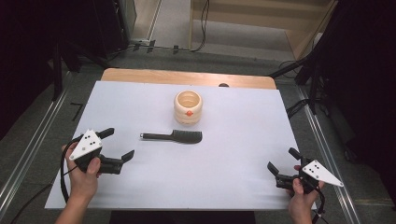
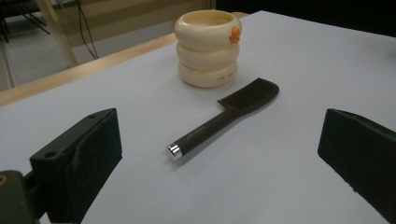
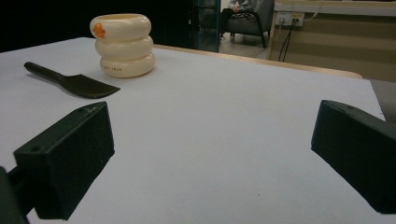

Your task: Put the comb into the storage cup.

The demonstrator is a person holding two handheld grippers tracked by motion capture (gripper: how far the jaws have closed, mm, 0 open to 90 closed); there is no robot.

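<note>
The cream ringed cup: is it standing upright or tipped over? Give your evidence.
Upright. The cream ringed cup rests on its base on the white table, open mouth facing up, beyond the black comb lying flat.

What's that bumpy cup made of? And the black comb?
The cup looks like glazed ceramic or smooth plastic: cream, three rounded rings, a soft shine; the look leaves it open. The comb looks like matte black plastic, with a shiny silver cap, probably metal, at the handle's end.
</note>
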